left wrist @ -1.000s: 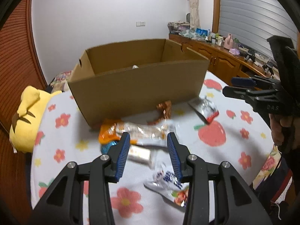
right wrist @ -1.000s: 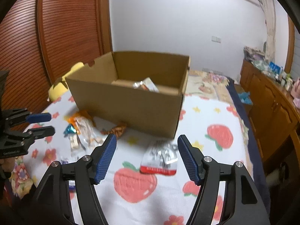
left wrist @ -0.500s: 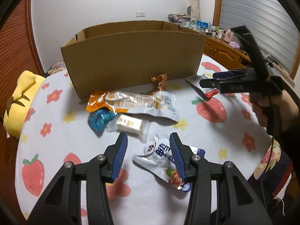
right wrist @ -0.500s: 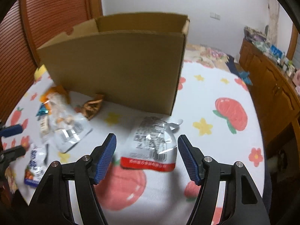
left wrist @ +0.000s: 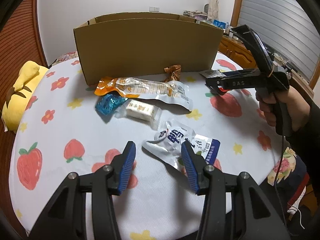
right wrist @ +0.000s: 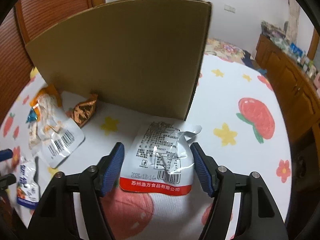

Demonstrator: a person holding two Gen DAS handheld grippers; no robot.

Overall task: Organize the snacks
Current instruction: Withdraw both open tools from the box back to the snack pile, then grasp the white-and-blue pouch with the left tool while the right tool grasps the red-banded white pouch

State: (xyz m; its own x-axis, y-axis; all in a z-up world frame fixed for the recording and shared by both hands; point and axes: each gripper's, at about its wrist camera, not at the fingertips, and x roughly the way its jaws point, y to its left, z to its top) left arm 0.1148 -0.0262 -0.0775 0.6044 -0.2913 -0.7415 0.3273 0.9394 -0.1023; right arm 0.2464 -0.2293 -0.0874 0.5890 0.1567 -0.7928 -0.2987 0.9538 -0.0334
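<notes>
My left gripper (left wrist: 157, 146) is open low over the tablecloth, and a white-and-blue pouch (left wrist: 180, 142) lies partly between its pads, untouched. My right gripper (right wrist: 157, 148) straddles a silver packet with a red band (right wrist: 160, 160). Its jaws are closing a little, pads clear of the packet. The left wrist view shows that gripper (left wrist: 210, 83) held by a hand (left wrist: 280, 108). The open cardboard box (left wrist: 148, 48) stands behind. In front of it lie a long orange-and-clear packet (left wrist: 144, 89), a blue foil sweet (left wrist: 108, 105), a white wrapped bar (left wrist: 140, 111) and a brown foil sweet (left wrist: 173, 73).
A round table wears a white cloth (left wrist: 80, 180) printed with strawberries and flowers. A yellow plush toy (left wrist: 22, 88) sits at its left edge. A wooden cabinet (right wrist: 290, 76) with clutter on top runs along the right wall. The box wall (right wrist: 120, 60) rises just beyond the right gripper.
Both grippers have sunk toward the table and tipped downward. The left jaws have widened and now sit at the white-and-blue pouch. The right gripper has come down around the silver packet.
</notes>
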